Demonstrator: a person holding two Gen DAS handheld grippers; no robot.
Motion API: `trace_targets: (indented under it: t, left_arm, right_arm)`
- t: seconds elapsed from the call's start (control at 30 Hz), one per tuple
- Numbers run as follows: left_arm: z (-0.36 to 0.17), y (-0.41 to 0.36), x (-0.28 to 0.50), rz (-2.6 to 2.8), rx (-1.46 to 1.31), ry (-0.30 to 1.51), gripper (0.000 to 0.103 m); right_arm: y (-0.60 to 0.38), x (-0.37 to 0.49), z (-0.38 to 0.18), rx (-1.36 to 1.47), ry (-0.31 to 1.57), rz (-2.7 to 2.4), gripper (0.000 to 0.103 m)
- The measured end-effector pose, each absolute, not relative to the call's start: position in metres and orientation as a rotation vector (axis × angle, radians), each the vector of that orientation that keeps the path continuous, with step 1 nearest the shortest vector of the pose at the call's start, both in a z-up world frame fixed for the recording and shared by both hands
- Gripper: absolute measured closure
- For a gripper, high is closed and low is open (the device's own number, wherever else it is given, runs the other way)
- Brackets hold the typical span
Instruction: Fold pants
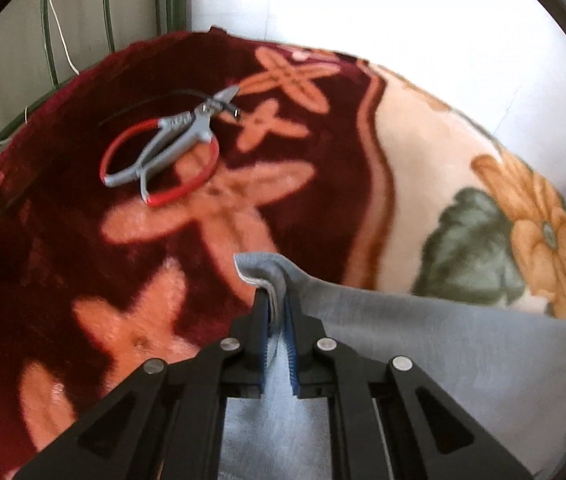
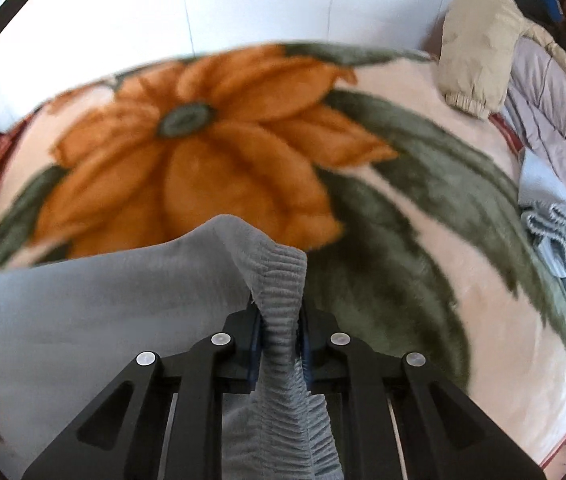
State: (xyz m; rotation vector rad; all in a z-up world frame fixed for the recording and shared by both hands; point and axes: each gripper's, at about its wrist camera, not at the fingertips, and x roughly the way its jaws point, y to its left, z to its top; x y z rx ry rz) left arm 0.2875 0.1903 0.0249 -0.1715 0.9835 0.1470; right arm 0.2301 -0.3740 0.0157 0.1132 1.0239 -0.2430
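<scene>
**Gripping the pants at two edges, ready to carry the fold**

Starting with the widest thing, we see a plush bed blanket (image 1: 423,184), dark red with peach crosses on one side and cream with a large orange flower and green leaves on the other. On it lie the soft pale grey-blue pants (image 1: 435,344), their cloth stretching between our two tools.

We judge the step in hand to be the grasp before a fold: both edges are taken, nothing folded over yet. Next, both hands must lift and travel together, keeping the cloth taut so it lands flat.

Our left gripper (image 1: 277,300) has its black jaws pressed nearly together, pinching a hemmed edge that sticks up just past the tips. Our right gripper (image 2: 279,316) pinches the ribbed elastic waistband (image 2: 283,276), bunched thick between the blue pads.

Well apart from the pants, grey shears with red-looped handles (image 1: 171,148) rest on the red part.
</scene>
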Motion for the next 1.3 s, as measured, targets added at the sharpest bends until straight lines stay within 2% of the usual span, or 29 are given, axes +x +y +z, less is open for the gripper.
trace_targets:
  t: [0.07, 0.17, 0.23, 0.3, 0.37, 0.43, 0.5, 0.83, 1.3]
  left_arm:
    - [0.014, 0.190, 0.288, 0.165, -0.167, 0.996, 0.092]
    - [0.009, 0.193, 0.287, 0.187, -0.159, 0.987, 0.078]
    - [0.012, 0.195, 0.285, 0.182, -0.147, 0.991, 0.071]
    - [0.018, 0.197, 0.282, 0.199, -0.117, 0.995, 0.055]
    - [0.027, 0.200, 0.275, 0.211, -0.110, 0.987, 0.047]
    - [0.038, 0.206, 0.264, 0.203, -0.128, 0.982, 0.043]
    - [0.047, 0.211, 0.251, 0.183, -0.158, 0.980, 0.033]
    - [0.081, 0.202, 0.165, 0.101, -0.239, 0.982, 0.031]
    - [0.090, 0.102, 0.043, -0.071, -0.217, 1.015, 0.031]
  right_arm:
    - [-0.375, 0.229, 0.005, 0.107, 1.028, -0.256, 0.083]
    - [-0.378, 0.225, 0.005, 0.115, 1.012, -0.244, 0.079]
    - [-0.384, 0.219, 0.011, 0.129, 1.006, -0.244, 0.068]
    - [-0.389, 0.211, 0.019, 0.153, 0.993, -0.262, 0.062]
    - [-0.395, 0.194, 0.031, 0.197, 0.963, -0.258, 0.060]
    - [-0.399, 0.178, 0.041, 0.227, 0.942, -0.243, 0.059]
    - [-0.400, 0.159, 0.050, 0.238, 0.930, -0.239, 0.059]
    - [-0.393, 0.060, 0.065, 0.222, 0.958, -0.203, 0.058]
    - [-0.403, -0.031, 0.049, 0.394, 0.984, -0.241, 0.058]
